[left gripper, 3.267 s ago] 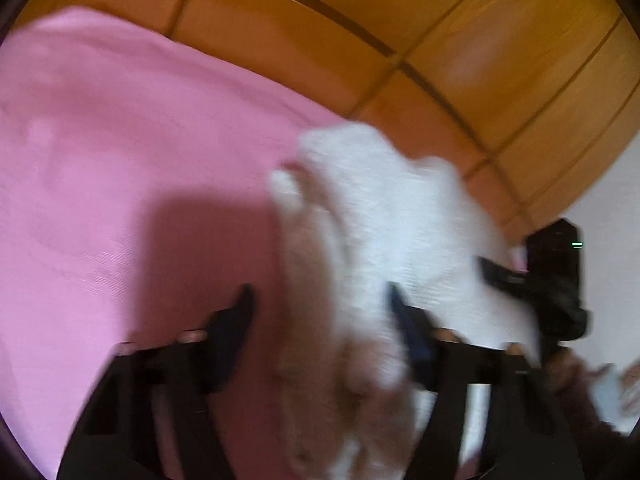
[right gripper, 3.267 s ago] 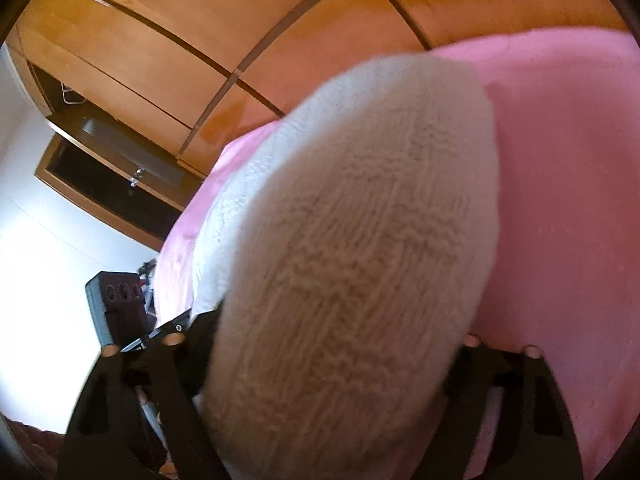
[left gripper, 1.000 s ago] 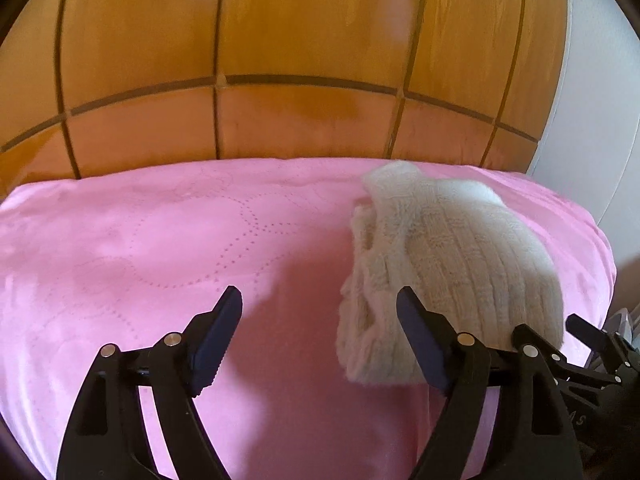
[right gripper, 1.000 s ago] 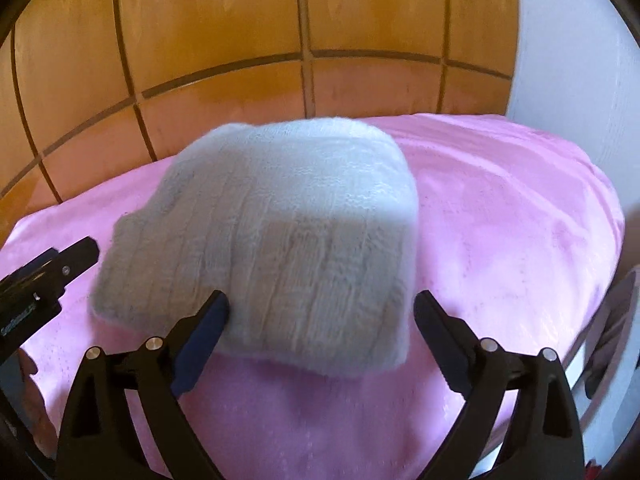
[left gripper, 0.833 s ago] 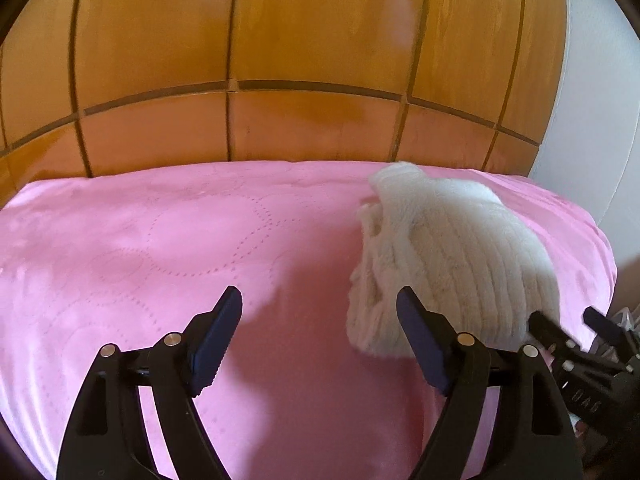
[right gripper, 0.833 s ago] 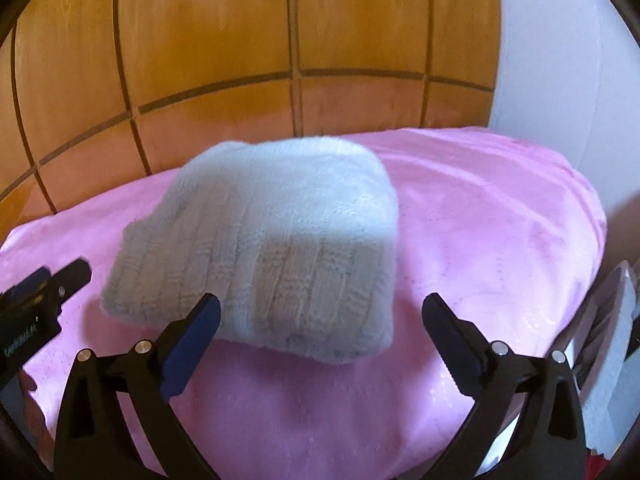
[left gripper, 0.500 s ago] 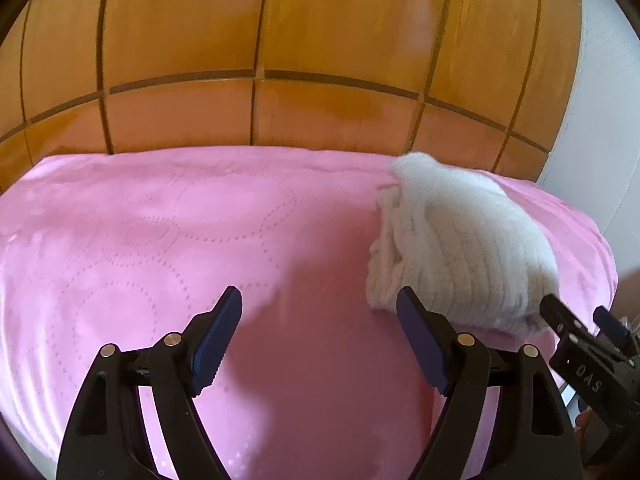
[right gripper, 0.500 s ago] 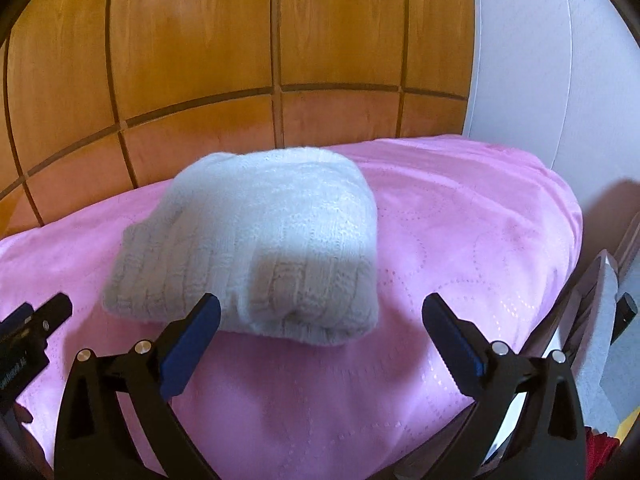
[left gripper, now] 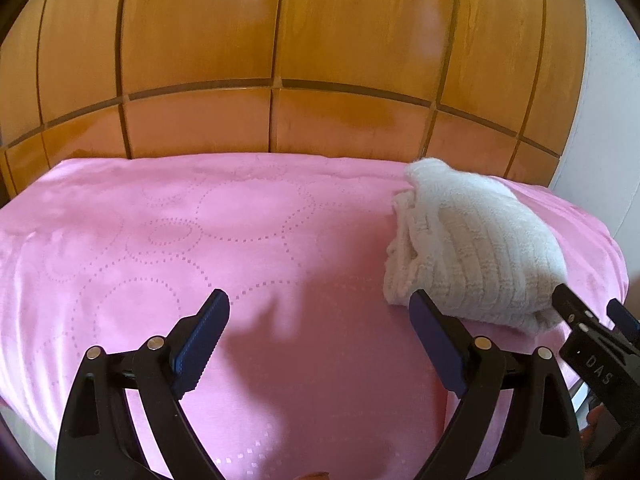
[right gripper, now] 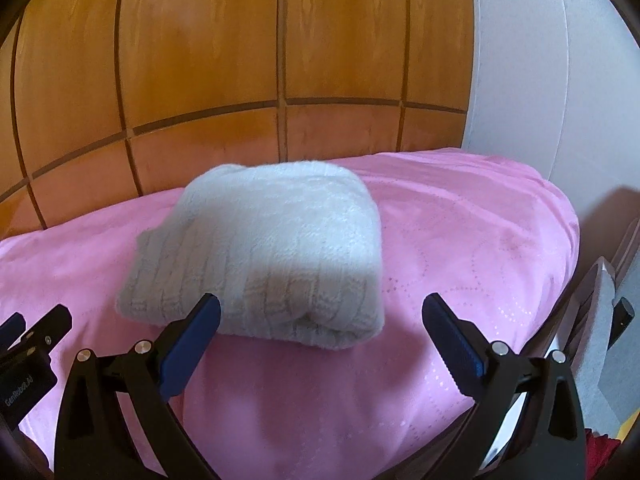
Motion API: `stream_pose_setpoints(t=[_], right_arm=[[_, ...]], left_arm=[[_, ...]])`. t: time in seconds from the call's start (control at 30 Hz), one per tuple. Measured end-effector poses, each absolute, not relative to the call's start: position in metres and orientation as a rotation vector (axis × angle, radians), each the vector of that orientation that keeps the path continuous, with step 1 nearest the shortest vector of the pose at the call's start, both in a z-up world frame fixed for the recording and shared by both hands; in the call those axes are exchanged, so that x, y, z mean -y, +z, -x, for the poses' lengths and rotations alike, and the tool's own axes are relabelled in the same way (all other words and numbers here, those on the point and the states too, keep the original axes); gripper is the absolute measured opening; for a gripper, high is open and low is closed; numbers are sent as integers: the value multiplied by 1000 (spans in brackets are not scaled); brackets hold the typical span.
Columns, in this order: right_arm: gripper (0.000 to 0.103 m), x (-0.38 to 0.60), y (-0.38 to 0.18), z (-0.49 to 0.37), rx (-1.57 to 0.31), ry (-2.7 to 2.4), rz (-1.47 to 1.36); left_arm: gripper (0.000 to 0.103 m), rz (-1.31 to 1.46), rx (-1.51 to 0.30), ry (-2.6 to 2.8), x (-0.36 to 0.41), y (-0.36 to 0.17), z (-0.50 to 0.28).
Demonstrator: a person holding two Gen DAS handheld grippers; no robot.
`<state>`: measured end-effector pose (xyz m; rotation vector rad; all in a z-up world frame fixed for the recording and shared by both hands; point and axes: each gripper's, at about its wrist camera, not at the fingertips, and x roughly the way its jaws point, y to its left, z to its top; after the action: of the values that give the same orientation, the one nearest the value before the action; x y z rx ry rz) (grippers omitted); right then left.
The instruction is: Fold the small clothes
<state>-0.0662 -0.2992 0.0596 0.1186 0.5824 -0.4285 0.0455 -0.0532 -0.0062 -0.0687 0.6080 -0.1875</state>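
Folded knit sweater [right gripper: 260,256] sat mid-frame on the pink bed [right gripper: 460,240], long axis running lower left to upper right, its rounded fold facing the camera. Left tool [left gripper: 318,344] and right tool [right gripper: 320,340] both gaped wide, holding nothing.

Both fisheye views look forward, low over the pink dotted-circle bedspread [left gripper: 248,240], toward the orange wood-panelled wall [left gripper: 320,60]. The left wrist view has the folded cream knitted garment [left gripper: 480,248] at right of frame; the right wrist view sits closer, with it [right gripper: 272,248] centre-left. Each catches the other black gripper at its lower edge [left gripper: 592,344] [right gripper: 28,344].
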Motion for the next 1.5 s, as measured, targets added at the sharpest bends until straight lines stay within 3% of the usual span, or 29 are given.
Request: stream_pose_setpoints(t=[1.5], right_arm=[[101,299,53,64,-588,-390,-125]], left_arm=[[99,29,-594,-170,58,-7,-34]])
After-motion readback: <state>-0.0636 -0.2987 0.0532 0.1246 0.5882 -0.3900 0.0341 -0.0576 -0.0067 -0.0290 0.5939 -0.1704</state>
